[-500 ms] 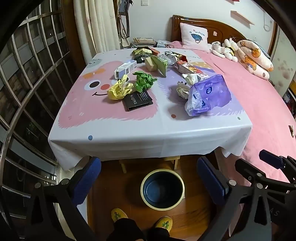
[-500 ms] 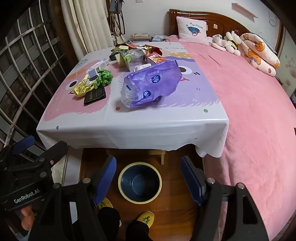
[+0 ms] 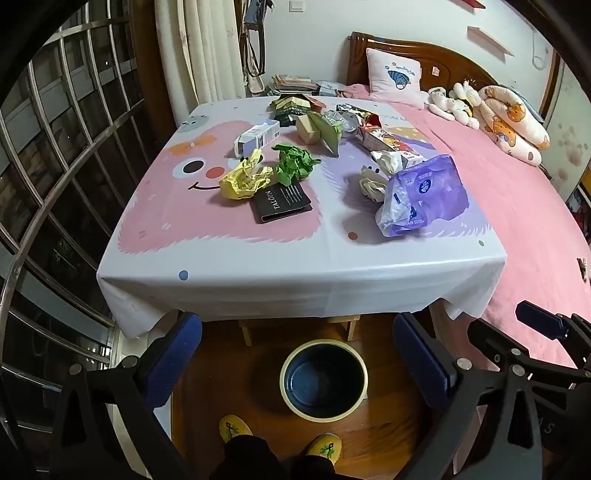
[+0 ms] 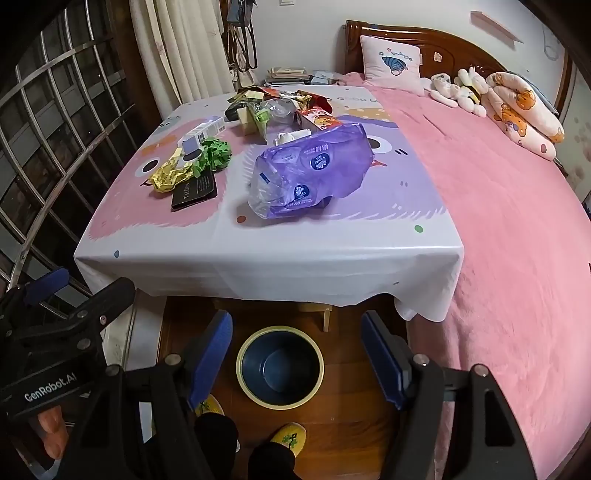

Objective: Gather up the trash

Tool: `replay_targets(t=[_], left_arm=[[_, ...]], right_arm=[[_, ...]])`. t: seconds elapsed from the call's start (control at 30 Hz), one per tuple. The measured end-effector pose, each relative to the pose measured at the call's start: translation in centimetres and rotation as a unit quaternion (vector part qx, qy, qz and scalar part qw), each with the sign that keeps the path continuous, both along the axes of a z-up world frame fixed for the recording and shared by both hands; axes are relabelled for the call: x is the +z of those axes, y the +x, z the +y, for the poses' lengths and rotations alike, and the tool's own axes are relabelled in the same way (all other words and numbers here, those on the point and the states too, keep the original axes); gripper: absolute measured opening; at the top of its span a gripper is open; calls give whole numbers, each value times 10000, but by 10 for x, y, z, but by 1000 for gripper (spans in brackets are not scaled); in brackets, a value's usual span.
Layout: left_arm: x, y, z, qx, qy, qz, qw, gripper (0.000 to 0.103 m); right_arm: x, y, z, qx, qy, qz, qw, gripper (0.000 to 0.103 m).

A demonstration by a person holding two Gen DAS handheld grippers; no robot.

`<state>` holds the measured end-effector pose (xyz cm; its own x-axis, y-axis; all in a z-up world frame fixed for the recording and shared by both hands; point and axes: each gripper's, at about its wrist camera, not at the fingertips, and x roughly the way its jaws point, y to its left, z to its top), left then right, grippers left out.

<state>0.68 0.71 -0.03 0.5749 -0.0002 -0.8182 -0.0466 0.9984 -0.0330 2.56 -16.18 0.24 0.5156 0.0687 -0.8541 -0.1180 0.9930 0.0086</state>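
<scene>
Ahead of both open jaws, the cloth-covered table (image 3: 295,258) carries a purple bag (image 3: 424,192), crumpled paper (image 3: 243,179) and cartons (image 3: 258,134). A bin (image 3: 323,380) stands on the wooden floor (image 3: 388,424) between the jaws.

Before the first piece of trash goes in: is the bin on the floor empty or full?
Empty: the bin stands upright, and both views show its bare dark bottom.

1. Wooden floor (image 3: 236,384), reddish-brown.
2. Bed (image 4: 517,236) with pink cover at right; carved dark-wood headboard (image 3: 436,55) against white wall (image 3: 424,18).
3. Cream curtain (image 3: 199,48) at far left corner.
4. Curved metal window grille (image 3: 55,177) along left; dark outside.
</scene>
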Motion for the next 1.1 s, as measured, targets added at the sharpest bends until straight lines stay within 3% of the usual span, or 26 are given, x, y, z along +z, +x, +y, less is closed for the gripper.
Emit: replay_targets(t=[1.1], left_arm=[[2, 3, 5, 15, 3, -68, 10000, 102]], right_arm=[[1, 4, 13, 81, 55, 16, 10000, 72]])
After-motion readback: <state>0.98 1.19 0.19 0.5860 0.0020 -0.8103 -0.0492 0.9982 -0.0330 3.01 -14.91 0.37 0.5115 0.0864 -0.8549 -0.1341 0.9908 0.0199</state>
